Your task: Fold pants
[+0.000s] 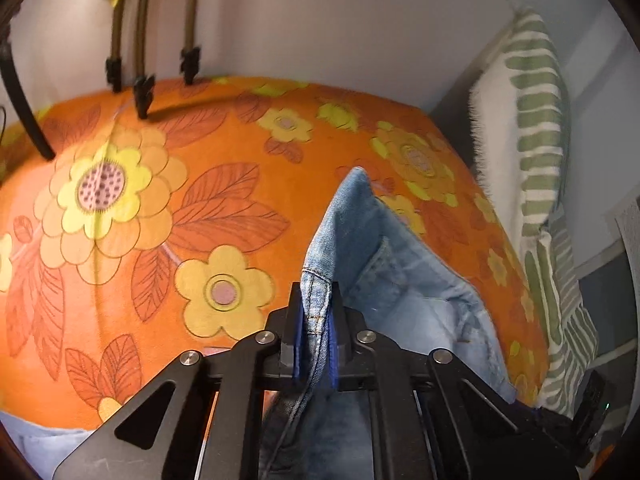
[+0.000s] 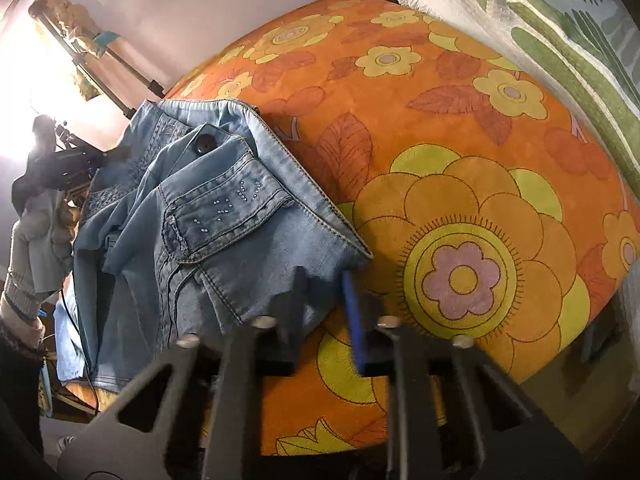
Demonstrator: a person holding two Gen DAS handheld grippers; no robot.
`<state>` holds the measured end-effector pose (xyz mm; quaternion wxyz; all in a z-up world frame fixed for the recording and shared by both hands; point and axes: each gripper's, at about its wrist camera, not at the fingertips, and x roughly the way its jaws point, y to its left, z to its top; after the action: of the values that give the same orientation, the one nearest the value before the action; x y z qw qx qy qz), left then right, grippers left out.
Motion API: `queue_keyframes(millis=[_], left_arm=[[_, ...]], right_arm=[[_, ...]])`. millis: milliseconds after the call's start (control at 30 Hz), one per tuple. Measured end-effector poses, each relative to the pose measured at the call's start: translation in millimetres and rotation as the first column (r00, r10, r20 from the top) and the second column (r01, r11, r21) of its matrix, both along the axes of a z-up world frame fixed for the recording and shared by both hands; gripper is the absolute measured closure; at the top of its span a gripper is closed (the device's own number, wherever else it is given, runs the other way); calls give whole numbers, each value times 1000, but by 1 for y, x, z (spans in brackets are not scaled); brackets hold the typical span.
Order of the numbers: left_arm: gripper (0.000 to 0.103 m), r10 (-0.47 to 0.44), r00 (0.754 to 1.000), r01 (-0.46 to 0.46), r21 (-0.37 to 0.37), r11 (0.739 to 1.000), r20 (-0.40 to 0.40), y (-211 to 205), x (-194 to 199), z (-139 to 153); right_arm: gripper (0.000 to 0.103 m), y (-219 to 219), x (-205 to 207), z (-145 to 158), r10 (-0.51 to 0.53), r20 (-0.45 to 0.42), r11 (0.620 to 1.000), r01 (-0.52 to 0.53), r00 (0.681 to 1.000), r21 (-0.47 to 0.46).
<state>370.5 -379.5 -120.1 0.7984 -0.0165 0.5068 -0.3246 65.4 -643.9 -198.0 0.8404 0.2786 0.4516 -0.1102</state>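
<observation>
The light blue denim pants (image 1: 360, 240) lie bunched on an orange flowered bedspread (image 1: 160, 200). My left gripper (image 1: 318, 300) is shut on a stitched edge of the denim, which stands up as a peak between its blue pads. In the right wrist view the pants (image 2: 208, 216) show a dark button, the waistband and a pocket with small studs. My right gripper (image 2: 324, 292) is at the frayed near corner of the pants, and its fingers close on that edge; this part of the picture is blurred. The cloth hides the left finger's pad.
A white pillow with green stripes (image 1: 532, 140) leans at the bed's right side, also seen in the right wrist view (image 2: 560, 20). Tripod legs (image 1: 140, 92) stand at the far edge of the bedspread (image 2: 460, 200). A person's sleeved hand (image 2: 36, 240) is at the left, beside bright light.
</observation>
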Motion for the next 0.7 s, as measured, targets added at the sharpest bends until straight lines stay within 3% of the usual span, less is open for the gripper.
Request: queue_keyframes(millis=[367, 500, 700], left_arm=[[96, -166, 978, 172, -40, 984, 125, -24, -77, 54], [96, -251, 960, 259, -58, 964, 120, -42, -115, 55], [96, -401, 911, 407, -50, 912, 93, -75, -175, 37]], right_arm=[[99, -7, -20, 31, -38, 117, 999, 35, 992, 22], [99, -16, -23, 30, -54, 140, 995, 41, 989, 93], [99, -23, -32, 34, -67, 174, 990, 44, 982, 131]])
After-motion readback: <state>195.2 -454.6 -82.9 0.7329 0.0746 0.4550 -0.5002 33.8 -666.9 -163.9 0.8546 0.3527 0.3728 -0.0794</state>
